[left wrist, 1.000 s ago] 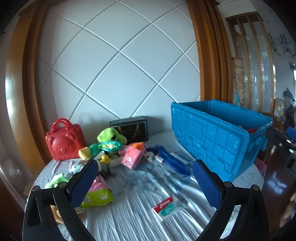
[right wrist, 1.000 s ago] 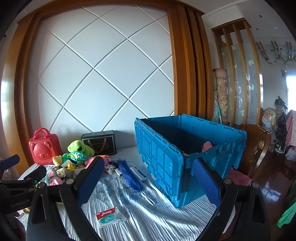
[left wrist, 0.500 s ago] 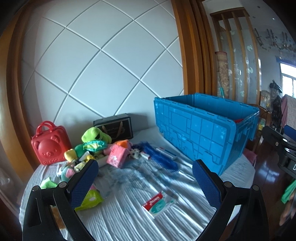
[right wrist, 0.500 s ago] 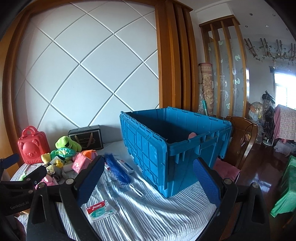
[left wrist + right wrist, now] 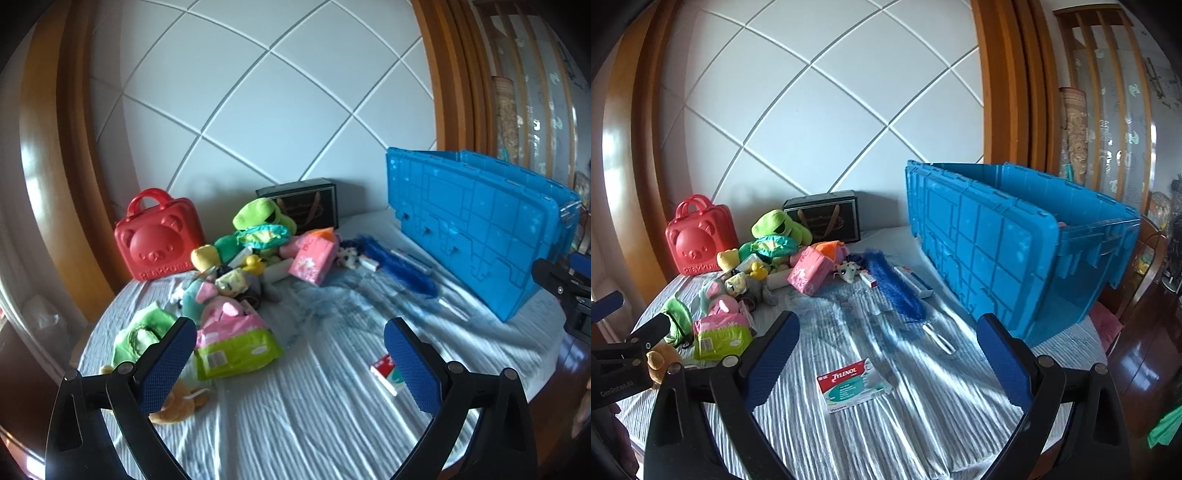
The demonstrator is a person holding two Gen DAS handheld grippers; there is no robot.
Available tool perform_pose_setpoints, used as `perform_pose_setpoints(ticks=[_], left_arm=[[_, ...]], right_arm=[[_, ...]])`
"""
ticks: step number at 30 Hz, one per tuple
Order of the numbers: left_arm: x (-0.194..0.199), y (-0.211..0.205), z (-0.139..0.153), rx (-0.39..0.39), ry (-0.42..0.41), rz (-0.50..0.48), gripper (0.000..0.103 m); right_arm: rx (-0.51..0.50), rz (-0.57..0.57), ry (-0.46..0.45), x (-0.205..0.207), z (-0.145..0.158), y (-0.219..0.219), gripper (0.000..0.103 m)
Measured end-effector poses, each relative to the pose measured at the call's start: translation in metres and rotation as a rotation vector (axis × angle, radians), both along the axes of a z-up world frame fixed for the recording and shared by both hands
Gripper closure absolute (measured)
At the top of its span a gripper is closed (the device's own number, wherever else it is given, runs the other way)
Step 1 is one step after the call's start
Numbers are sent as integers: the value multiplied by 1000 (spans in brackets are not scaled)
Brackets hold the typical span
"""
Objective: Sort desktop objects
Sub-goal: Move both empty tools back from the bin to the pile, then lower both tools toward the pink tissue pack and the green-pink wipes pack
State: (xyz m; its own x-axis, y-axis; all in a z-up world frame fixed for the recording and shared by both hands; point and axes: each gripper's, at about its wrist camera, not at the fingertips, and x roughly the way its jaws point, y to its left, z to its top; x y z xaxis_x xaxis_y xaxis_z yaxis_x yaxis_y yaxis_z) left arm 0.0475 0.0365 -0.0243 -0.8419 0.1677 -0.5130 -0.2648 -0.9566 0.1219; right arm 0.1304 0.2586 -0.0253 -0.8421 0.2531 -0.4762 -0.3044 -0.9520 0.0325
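A big blue crate (image 5: 1015,243) stands at the right of a round table with a white cloth (image 5: 886,424); it also shows in the left wrist view (image 5: 476,229). A pile of toys lies at the left: a green frog plush (image 5: 262,218), a pink box (image 5: 314,258), a pink and green packet (image 5: 236,339). A Tylenol box (image 5: 853,384) lies in front, between my right gripper's fingers in view. My left gripper (image 5: 288,365) is open and empty above the cloth. My right gripper (image 5: 886,362) is open and empty.
A red bear case (image 5: 159,240) and a black box (image 5: 306,203) stand at the back by the white panelled wall. A blue feather duster (image 5: 894,288) lies beside the crate. A wooden chair (image 5: 1145,266) stands to the right of the table.
Both grippers have tilted down and moved in closer over the table. The toys and the Tylenol box now look nearer. Both stay open and empty.
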Motion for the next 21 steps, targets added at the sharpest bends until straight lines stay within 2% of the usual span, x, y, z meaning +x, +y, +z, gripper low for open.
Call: perform_pose_setpoints(ticks=[6,10,14,17,21], left_arm=[[-43,-16,-19,6,-46,135,0],[-67,-18,-20,-3,-20,218,0],[-79,-26,-30,-21,-5,287,0],[-84,-39,-50,-25,-38,334,0],[-94,-60,-78,-27,-103,368,0]], right_arm=[[-6,155,-48,-73,-23,-3,5],[12,251,-86,-145,-33,-7,5],[28,291,-130,-222,-49,-10,5],[-41,322,-216,-277,-72,-12,5],[-53,322,-278,-326,-99,-21,5]])
